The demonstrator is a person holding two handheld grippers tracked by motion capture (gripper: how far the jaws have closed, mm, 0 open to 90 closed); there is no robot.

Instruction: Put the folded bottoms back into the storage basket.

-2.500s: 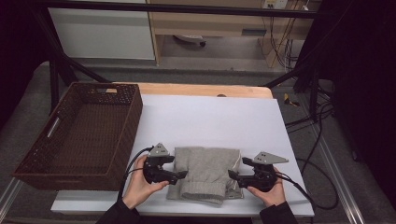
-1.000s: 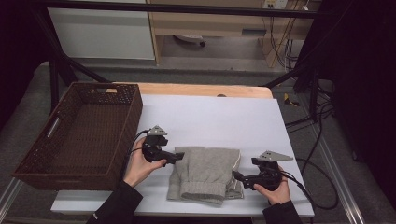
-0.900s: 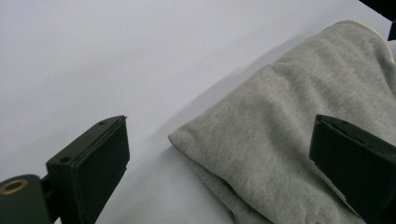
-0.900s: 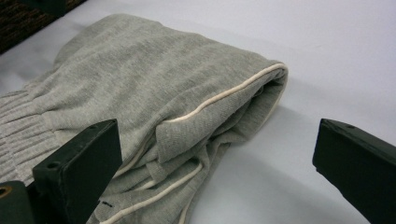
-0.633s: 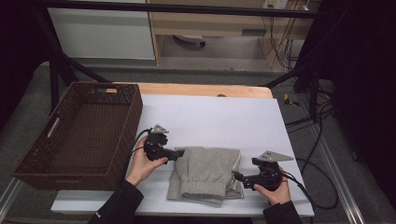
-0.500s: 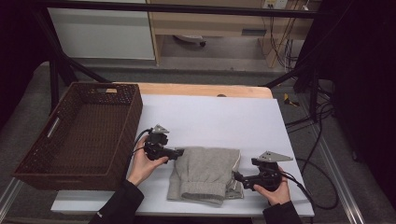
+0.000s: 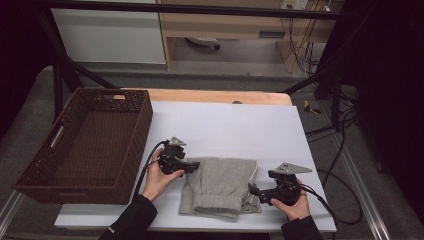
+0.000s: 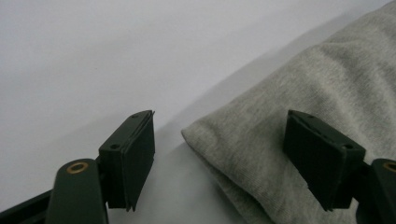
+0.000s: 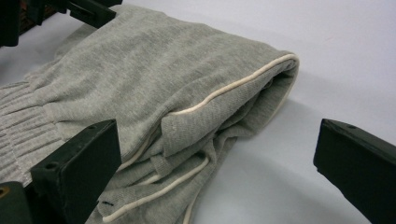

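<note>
- High view: the left gripper (image 7: 192, 165) is held in the left hand (image 7: 159, 176) at lower centre-left of the frame, its forearm entering from the bottom edge and its jaws aimed rightwards at the upper left corner of the folded grey garment (image 7: 220, 186). The right gripper (image 7: 251, 190) is held in the right hand (image 7: 291, 204) at lower right, aimed leftwards at the garment's right edge. The garment is seen lying on the white table (image 7: 235, 127) in the lower centre, its ribbed hem towards the bottom edge. A brown wicker basket (image 7: 125, 155) is seen at the left of the frame.
- Left gripper view: the jaws are spread wide, one over bare table at lower left, the other over grey fabric at lower right; a rounded folded corner of the garment (image 8: 289, 154) is seen between them, not pinched.
- Right gripper view: the jaws are spread wide. The garment (image 9: 154, 79) is seen across the left and centre of the frame as stacked folds with pale piping along their edges, ribbing at far left.
</note>
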